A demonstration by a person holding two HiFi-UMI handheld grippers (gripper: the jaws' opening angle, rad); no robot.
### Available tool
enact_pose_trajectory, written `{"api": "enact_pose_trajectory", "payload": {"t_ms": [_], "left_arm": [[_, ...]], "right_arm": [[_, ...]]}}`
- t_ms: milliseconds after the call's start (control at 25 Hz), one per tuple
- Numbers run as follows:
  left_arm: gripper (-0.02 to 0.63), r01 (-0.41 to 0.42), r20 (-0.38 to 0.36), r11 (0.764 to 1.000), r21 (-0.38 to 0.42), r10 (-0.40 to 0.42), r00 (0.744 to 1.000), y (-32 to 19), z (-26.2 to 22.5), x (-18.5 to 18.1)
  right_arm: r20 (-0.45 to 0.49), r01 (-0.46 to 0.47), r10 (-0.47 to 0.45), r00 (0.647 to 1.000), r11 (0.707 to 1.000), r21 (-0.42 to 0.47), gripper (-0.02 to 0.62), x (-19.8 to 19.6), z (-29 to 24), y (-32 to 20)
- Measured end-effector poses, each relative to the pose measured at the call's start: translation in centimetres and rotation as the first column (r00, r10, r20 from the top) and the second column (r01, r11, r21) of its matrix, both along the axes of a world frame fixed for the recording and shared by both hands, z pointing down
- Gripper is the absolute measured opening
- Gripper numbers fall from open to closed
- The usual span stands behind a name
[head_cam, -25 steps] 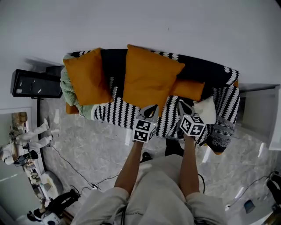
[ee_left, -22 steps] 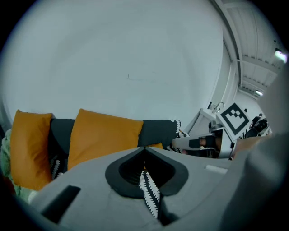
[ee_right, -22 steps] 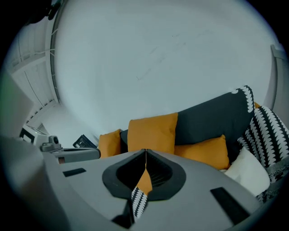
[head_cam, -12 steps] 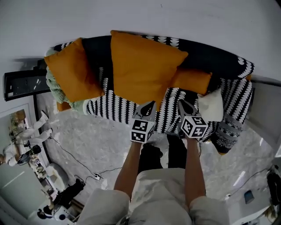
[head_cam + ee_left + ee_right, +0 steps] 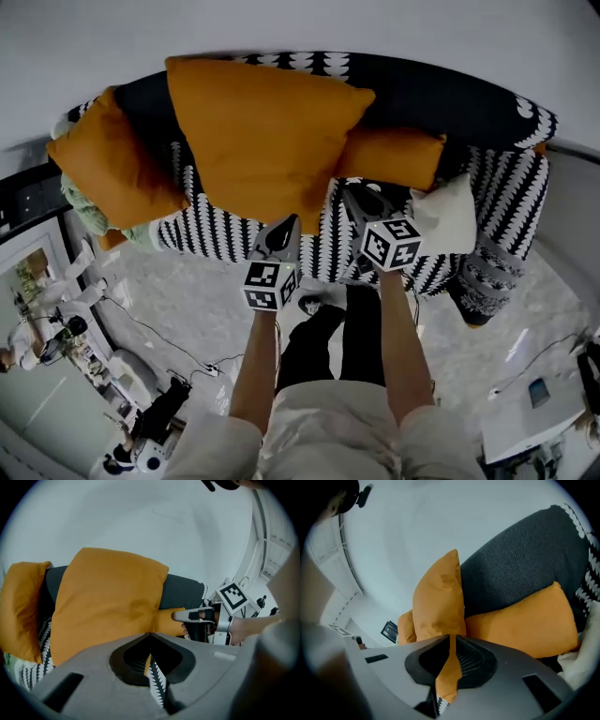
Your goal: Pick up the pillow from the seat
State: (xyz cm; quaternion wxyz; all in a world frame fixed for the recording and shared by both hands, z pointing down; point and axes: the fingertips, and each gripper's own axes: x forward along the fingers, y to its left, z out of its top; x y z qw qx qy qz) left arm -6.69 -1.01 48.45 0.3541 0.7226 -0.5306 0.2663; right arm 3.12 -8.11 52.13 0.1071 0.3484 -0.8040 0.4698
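A big orange pillow [image 5: 267, 131] stands upright in front of the black-and-white patterned sofa [image 5: 511, 187], its lower edge near the seat. My left gripper [image 5: 286, 222] is shut on its lower edge near the left corner, and my right gripper [image 5: 343, 189] is shut on the lower right corner. In the left gripper view the pillow [image 5: 108, 602] fills the middle above the shut left gripper [image 5: 150, 637], with the right gripper [image 5: 180, 616] at its right. The right gripper view shows the pillow [image 5: 438, 602] edge-on, with orange fabric pinched in the right gripper [image 5: 451, 639].
A second orange pillow [image 5: 108, 164] leans at the sofa's left end over a green blanket [image 5: 82, 202]. A third orange pillow [image 5: 392, 157] lies along the backrest, with a white cushion [image 5: 448, 214] and a grey patterned cushion [image 5: 483, 281] to its right. Cables cross the marble floor [image 5: 187, 309].
Both grippers have come down with the orange pillow still clamped in them. The pillow and sofa now look larger in the head view, and the pillow has shifted left.
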Motion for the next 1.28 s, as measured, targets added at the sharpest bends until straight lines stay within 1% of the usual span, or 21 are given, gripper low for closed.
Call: {"api": "enact_pose_trajectory", "payload": {"t_ms": [120,240,320,400,520,600,680,760,840,920,960,1000,1080,1120,1200,1280], "left_arm": [[0.006,-0.016,0.007,1.000,-0.019,0.016,1.000,-0.1,2.2,0.7],[0.006,-0.048,0.021,0.998,-0.029,0.048,0.999,-0.2,3.9,1.4],[0.006,-0.061,0.038,0.998,-0.024,0.062,0.997,-0.6,4.6,1.0],[0.006,-0.060,0.059,0.998,-0.014,0.061,0.996,-1.1,4.9,0.3],[0.006,-0.029,0.083,1.000,-0.009,0.029,0.996,-2.1,6.0,-0.5],[0.006,-0.004,0.082,1.000,-0.005,0.004,0.997,-2.7,6.7,-0.8],[0.006,0.012,0.074,1.000,-0.001,-0.012,0.997,-2.7,6.9,-0.9],[0.006,0.012,0.067,1.000,0.003,-0.013,0.998,-2.5,7.0,-0.8],[0.006,0.002,0.056,1.000,0.005,-0.002,0.998,-2.6,7.0,-0.7],[0.006,-0.014,0.050,1.000,0.004,0.013,0.999,-2.8,7.1,-0.6],[0.006,-0.020,0.049,1.000,0.002,0.020,0.999,-2.8,7.2,-0.6],[0.006,-0.025,0.048,1.000,0.001,0.025,0.999,-2.8,7.2,-0.6],[0.006,-0.031,0.046,1.000,0.001,0.031,0.998,-2.8,7.3,-0.7],[0.006,-0.031,0.044,1.000,0.002,0.031,0.999,-2.8,7.3,-0.7],[0.006,-0.027,0.037,1.000,0.002,0.027,0.999,-2.9,7.3,-0.7],[0.006,-0.027,0.033,1.000,0.001,0.027,0.999,-2.9,7.4,-0.7]], "right_arm": [[0.039,-0.007,0.006,0.999,1.000,0.019,0.006,-0.1,1.8,-1.4],[0.064,0.013,-0.016,0.998,0.999,0.049,0.017,-0.3,3.2,-1.7],[0.094,0.049,-0.055,0.994,0.997,0.061,0.053,-1.4,3.8,-1.6],[0.136,0.080,-0.090,0.987,0.994,0.080,0.122,-2.4,3.9,-1.5],[0.191,0.098,-0.120,0.974,0.988,0.121,0.174,-2.8,3.8,-2.0],[0.218,0.118,-0.148,0.965,0.983,0.144,0.206,-3.0,4.2,-2.7],[0.263,0.143,-0.179,0.948,0.978,0.149,0.232,-3.2,4.4,-2.8],[0.333,0.162,-0.202,0.921,0.976,0.144,0.244,-3.3,4.4,-2.7],[0.407,0.169,-0.212,0.889,0.976,0.140,0.264,-3.4,4.0,-2.8],[0.451,0.175,-0.225,0.864,0.973,0.149,0.287,-3.7,3.4,-3.0],[0.463,0.183,-0.237,0.854,0.970,0.159,0.303,-4.1,3.1,-3.1],[0.473,0.192,-0.250,0.845,0.967,0.168,0.351,-4.6,2.8,-3.2],[0.481,0.212,-0.275,0.832,0.960,0.182,0.384,-5.9,2.4,-3.3],[0.474,0.221,-0.285,0.833,0.957,0.188,0.407,-6.5,2.4,-3.4],[0.447,0.226,-0.291,0.846,0.955,0.193,0.450,-7.5,2.5,-3.6],[0.422,0.202,-0.266,0.867,0.960,0.191,0.468,-7.8,3.0,-4.0]]}}
